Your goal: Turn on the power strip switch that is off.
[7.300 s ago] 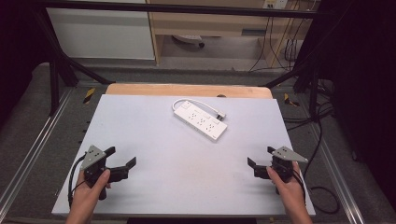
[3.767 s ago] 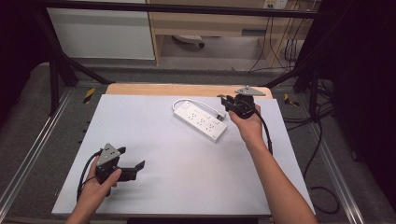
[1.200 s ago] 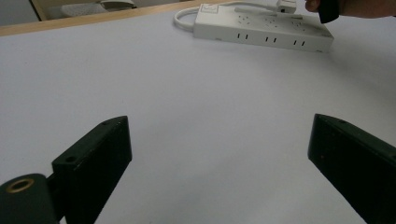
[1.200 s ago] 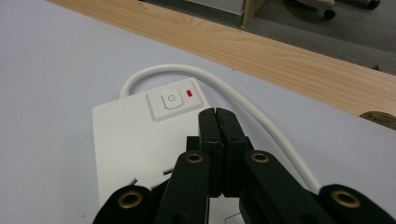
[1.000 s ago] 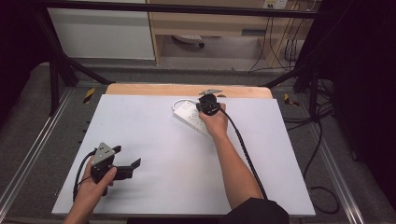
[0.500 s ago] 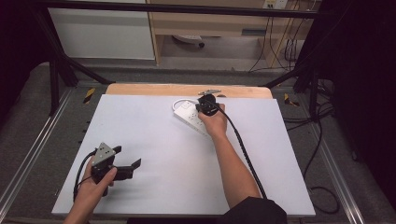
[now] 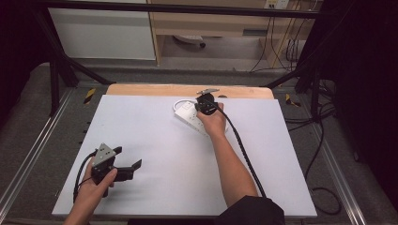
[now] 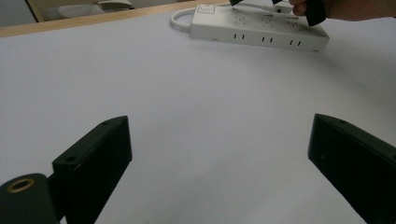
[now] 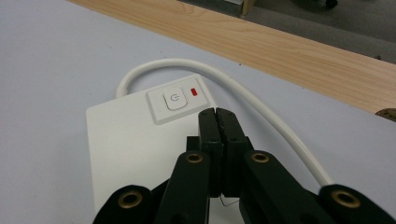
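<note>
Right, up at the far side of the white worktop [image 7: 155, 140] the right claw [image 7: 202, 106] is over the white power strip [image 7: 190, 115], and its two black jaws are pressed flat together with nothing between them. From the right gripper view the closed tips sit on or just above the strip's top face, just short of the square power button [image 9: 174, 100], with a small red indicator light [image 9: 195, 92] glowing right beside that button. Whether the tips actually touch the plastic is hard to say from this angle. The strip's white cable [image 9: 243, 93] loops out of the button end and curves away toward the pale wooden edge [image 9: 280, 44] that runs along the back of the worktop.

Down at the near left corner, the left claw [image 7: 127, 169] is held low over the bare surface, well apart from the strip. Its jaws stand wide, nothing held; in the left gripper view they frame empty white worktop, and far ahead you can make out the long side of the power strip with its rows of sockets, the right hand [image 8: 348, 8] reaching in over it.

In the high view the right forearm stretches diagonally across the worktop, its black cable [image 7: 244, 150] trailing back along the arm.
</note>
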